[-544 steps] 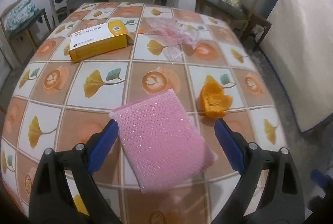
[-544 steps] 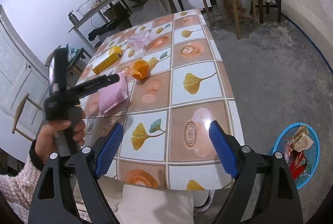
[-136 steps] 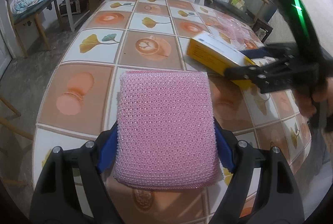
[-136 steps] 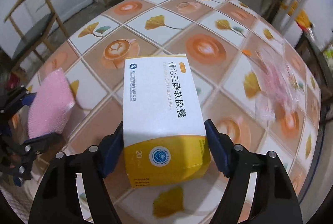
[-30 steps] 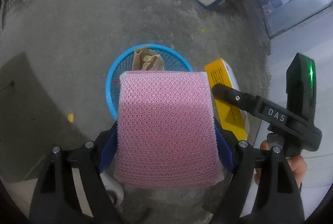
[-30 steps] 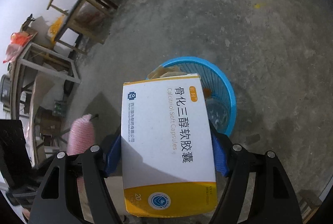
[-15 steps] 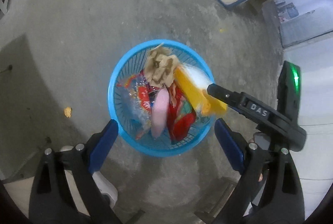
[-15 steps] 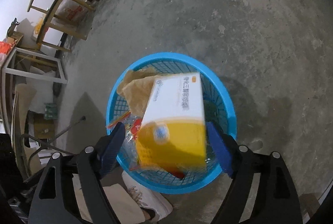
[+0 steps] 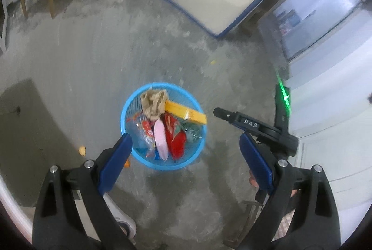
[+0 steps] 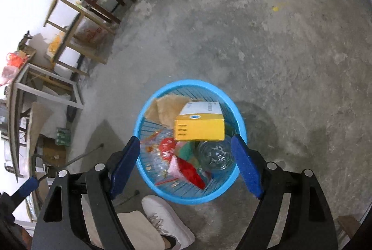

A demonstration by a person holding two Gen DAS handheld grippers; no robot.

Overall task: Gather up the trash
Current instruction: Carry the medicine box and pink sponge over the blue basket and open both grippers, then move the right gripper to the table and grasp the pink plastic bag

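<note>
Concrete floor [image 9: 93, 52] carries everything here, with a blue plastic mesh trash basket [image 10: 240, 121] standing on it, well apart from the wooden chairs [image 10: 76, 24] at the far left edge of the right wrist view. Inside the basket: yellow-and-white medicine box [image 10: 199, 128] propped against the far wall near the rim, tilted; crumpled brown paper [image 10: 167, 108] at the far-left inner wall; pink sponge pad [image 9: 161, 137] standing on edge near the middle; red wrappers [image 9: 173, 133] just beside it; clear plastic cup [image 10: 215, 154] at the near-right wall. Small orange scrap [image 9: 81, 150] lies on the floor just left of the basket, outside it. Step looks like release done, retreat due: lift both tools straight up to clear the rim, then go back for remaining trash; that floor scrap likely still needs collecting. Left gripper [image 9: 186, 154] jaws wide apart, holding nothing, touching nothing. Right gripper [image 10: 186, 162] jaws also wide apart, empty, hovering above the basket's near rim. White sneaker [image 10: 167, 222] sits near the basket's near side.
</note>
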